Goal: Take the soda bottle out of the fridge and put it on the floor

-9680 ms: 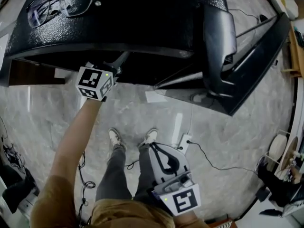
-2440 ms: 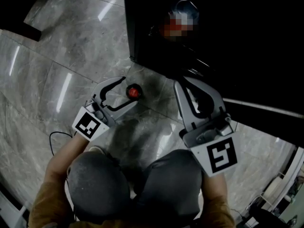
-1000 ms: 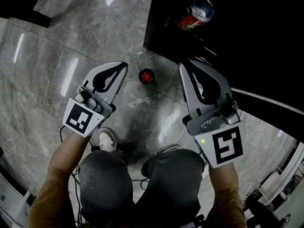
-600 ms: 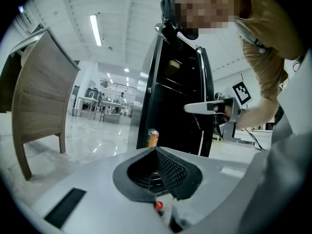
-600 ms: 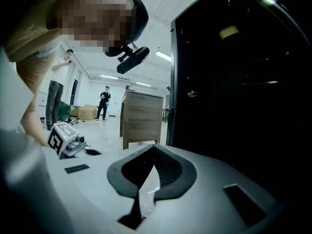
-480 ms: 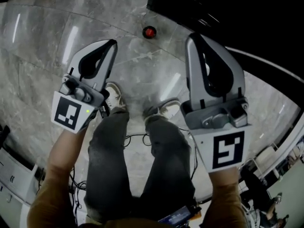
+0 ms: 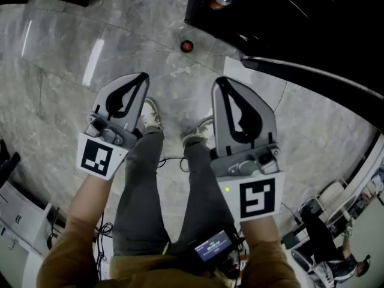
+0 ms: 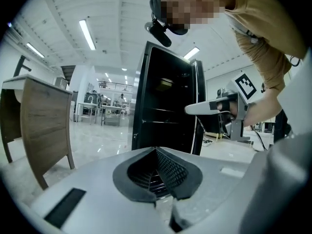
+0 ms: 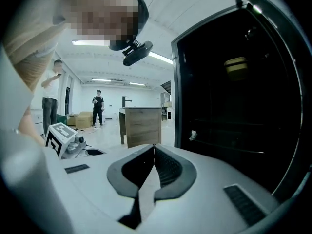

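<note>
Clamped shut, empty, at left gripper (image 7: 144,75) and right gripper (image 7: 218,81); might topple the red-capped soda bottle (image 7: 187,45) when closing the black fridge (image 7: 270,11).

Bright ceiling strips (image 8: 87,34) streak glare across the floor (image 7: 96,62); fisheye edges bend and darken.

That floor (image 7: 60,89) looks like polished grey marble, pretty shiny. The fridge (image 7: 300,23) is glossy black; left gripper (image 7: 143,75) and right gripper (image 7: 219,80) are matte grey plastic, ribbed black rubbery pads (image 8: 168,172).
</note>
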